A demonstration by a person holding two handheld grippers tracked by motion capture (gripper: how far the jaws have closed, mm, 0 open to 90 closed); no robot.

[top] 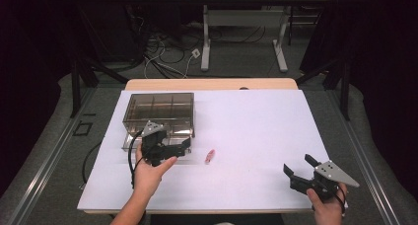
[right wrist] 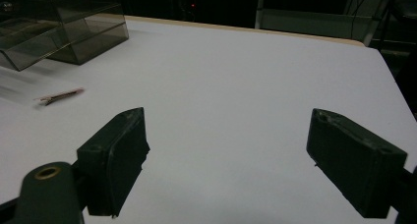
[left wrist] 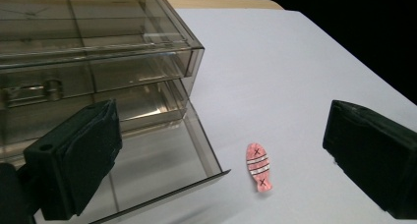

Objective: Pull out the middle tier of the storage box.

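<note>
A smoky clear drawer box (top: 157,109) stands at the table's left, and its bottom drawer (left wrist: 162,160) is pulled out. A small pink fish-shaped piece (top: 210,156) with white stripes lies flat on the white sheet just right of that drawer (left wrist: 259,167). My left gripper (top: 178,150) is open at the drawer's front right corner, with nothing between its jaws (left wrist: 221,150); one jaw hangs over the drawer, the other over the sheet beyond the fish. At the near right, my right gripper (top: 299,165) is open and empty (right wrist: 236,155), and the fish (right wrist: 59,95) lies far off to its left.
A white sheet (top: 256,121) covers the wooden table. The box (right wrist: 64,27) has several compartments under its clear top. Beyond the table are a dark floor, cables (top: 167,52) and the legs of another table (top: 205,42). A black cable (top: 132,158) trails from my left gripper.
</note>
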